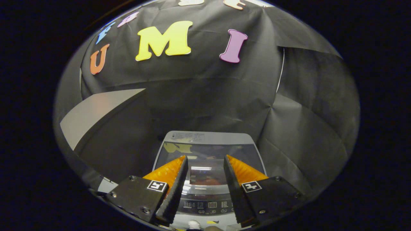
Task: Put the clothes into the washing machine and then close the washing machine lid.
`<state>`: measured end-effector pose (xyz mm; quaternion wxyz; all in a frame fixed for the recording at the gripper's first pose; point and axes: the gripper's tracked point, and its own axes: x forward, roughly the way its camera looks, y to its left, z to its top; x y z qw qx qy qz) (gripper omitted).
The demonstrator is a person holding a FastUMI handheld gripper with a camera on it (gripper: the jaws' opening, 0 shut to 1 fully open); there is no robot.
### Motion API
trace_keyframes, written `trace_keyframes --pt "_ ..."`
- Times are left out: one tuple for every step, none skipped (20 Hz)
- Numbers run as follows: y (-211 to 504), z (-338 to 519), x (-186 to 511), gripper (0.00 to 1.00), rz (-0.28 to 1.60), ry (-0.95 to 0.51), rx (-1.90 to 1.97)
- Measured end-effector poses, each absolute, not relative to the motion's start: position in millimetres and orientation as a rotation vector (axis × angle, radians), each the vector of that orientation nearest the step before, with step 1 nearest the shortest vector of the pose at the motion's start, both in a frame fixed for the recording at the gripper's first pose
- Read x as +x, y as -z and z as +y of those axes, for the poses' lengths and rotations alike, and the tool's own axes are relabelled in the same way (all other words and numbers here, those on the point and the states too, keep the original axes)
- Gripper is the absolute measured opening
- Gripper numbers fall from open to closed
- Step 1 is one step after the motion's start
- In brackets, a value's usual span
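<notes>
A small grey top-loading washing machine [205, 138] stands below and ahead of my fingers. Its dark glass lid [208, 152] lies flat and shut over the tub. The control panel [207, 205] with buttons runs along its near edge, seen between my fingers. My gripper [205, 158] hovers above the lid, open, with nothing between its fingers. Clothes cannot be made out through the reflecting lid.
A grey slanted panel [96, 112] rises left of the machine. Black cloth walls [305, 128] close in behind and to the right. A pale shoe tip [194, 224] of a person shows just below the control panel.
</notes>
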<state>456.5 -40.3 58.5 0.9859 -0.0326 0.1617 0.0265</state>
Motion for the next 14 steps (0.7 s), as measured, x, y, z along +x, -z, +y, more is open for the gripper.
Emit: trace_keyframes --pt "-59.6 -41.2 450.6 0.71 0.320 -0.050 -0.067" --pt "-58.3 -41.7 446.0 0.71 0.322 -0.049 -0.064" --pt "-58.2 -41.5 440.8 0.71 0.322 -0.049 -0.057" --pt "-58.0 -42.8 433.2 0.71 0.322 -0.046 -0.050" --pt "-56.6 -44.2 425.4 0.71 0.318 -0.041 -0.046" --pt "-56.3 -44.8 418.4 0.71 0.313 -0.041 -0.043" --pt "-53.7 -45.7 408.6 0.71 0.311 -0.037 -0.043" --pt "-52.5 -46.9 400.4 0.71 0.305 -0.030 -0.042" --pt "-53.2 -47.7 391.4 0.71 0.293 -0.026 -0.035" --pt "-55.5 -47.3 379.8 0.71 0.281 -0.022 -0.030" --pt "-56.6 -47.0 367.6 0.71 0.266 -0.015 -0.028" --pt "-60.0 -46.3 354.3 0.71 0.246 -0.013 -0.021" --pt "-62.7 -46.0 342.2 0.71 0.231 -0.006 -0.018" --pt "-62.6 -46.4 327.2 0.71 0.216 0.002 -0.014"
